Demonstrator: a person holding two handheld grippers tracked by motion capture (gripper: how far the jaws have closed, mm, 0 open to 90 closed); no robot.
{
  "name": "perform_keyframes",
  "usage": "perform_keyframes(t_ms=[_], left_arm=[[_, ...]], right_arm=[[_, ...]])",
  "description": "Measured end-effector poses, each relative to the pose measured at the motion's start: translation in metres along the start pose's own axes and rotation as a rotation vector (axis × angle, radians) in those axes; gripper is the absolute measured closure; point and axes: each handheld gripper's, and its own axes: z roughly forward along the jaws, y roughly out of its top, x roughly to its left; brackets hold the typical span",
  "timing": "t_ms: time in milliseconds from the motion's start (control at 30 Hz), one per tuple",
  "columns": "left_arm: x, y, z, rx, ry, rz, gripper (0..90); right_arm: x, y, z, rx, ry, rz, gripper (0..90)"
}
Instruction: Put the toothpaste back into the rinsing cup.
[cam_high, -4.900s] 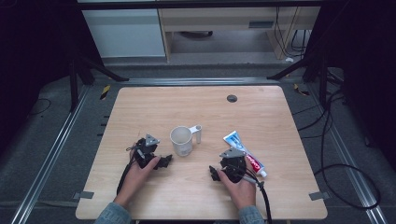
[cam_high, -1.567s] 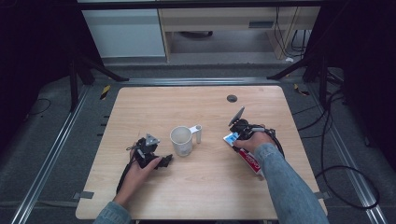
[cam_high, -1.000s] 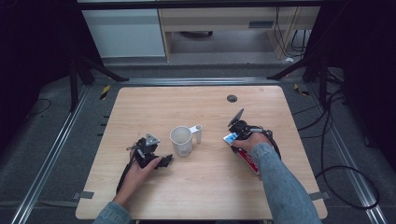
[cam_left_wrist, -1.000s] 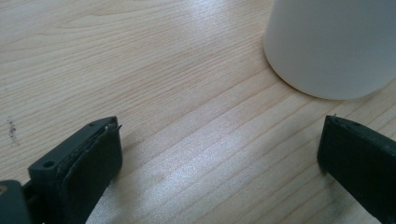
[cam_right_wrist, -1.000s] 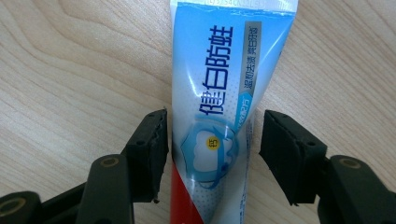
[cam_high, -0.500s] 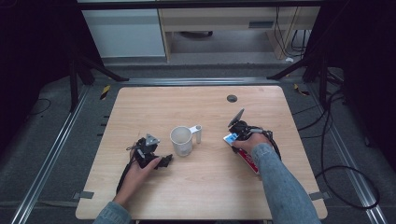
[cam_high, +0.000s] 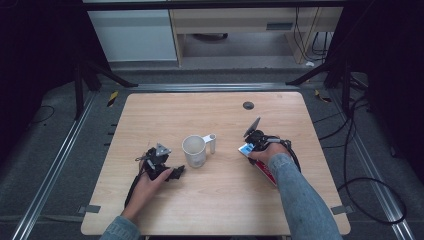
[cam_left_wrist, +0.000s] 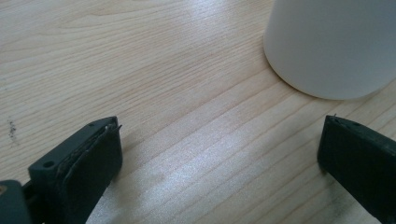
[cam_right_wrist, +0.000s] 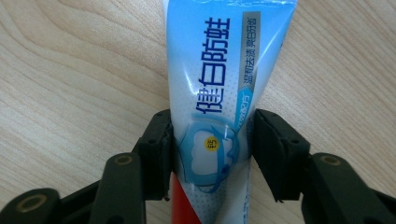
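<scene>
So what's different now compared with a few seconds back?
The right hand-held gripper moved from the table's near edge up to the toothpaste tube, and its jaws have just been closing, now pressing the tube's sides. The left hand-held gripper, the white mug and the tube stayed put.

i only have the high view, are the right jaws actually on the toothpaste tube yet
observer: yes, the right gripper has just been closing, and both pads touch the sides of the toothpaste tube, on its blue part
operator: is it lifted
observer: no, it looks flat on the table
operator: left jaws holding anything
observer: nothing, the left gripper is open over bare wood, with the white cup just ahead, untouched
</scene>
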Motion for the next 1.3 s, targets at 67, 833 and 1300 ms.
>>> perform_keyframes(t_ms=[67,833,1300], left_arm=[[0.000,0.000,0.000,0.001,0.000,0.001,0.0],[0.000,0.000,0.000,-0.003,0.000,-0.003,0.0],[0.000,0.000,0.000,-0.002,0.000,-0.003,0.0]], right_arm=[[0.000,0.000,-0.003,0.002,0.013,0.032,57.6],[0.002,-0.010,-0.073,-0.201,0.040,0.052,73.7],[0.018,-0.012,-0.110,-0.424,0.052,0.054,73.7]])
